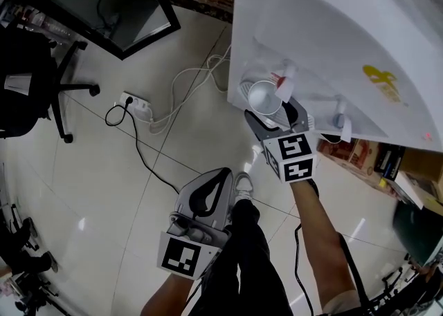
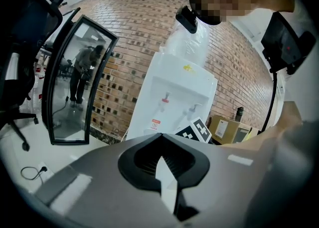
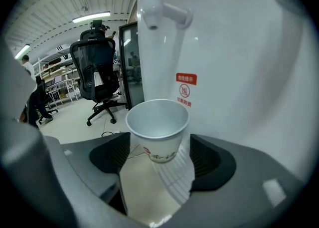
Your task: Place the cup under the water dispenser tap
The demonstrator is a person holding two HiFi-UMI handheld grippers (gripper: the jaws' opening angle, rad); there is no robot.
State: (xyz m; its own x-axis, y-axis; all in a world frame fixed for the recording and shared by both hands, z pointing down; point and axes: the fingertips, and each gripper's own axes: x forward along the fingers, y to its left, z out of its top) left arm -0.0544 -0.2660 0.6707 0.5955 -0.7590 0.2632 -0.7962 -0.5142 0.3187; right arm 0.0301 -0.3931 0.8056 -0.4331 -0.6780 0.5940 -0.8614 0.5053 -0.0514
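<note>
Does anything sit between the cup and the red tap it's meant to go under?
Nothing visible does. The cup stands upright directly below the red-capped tap, with only open air between rim and spout. The right gripper has its fingers either side of it, with gaps on both sides.

Cup point(image 3: 157, 128) on dispenser's drip tray point(image 3: 170, 178)

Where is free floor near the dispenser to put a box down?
Free: the tiles between the office chair and the person's leg, left of the black cable. Crowded: power strip and white cables beside the dispenser; boxes on its other side.
</note>
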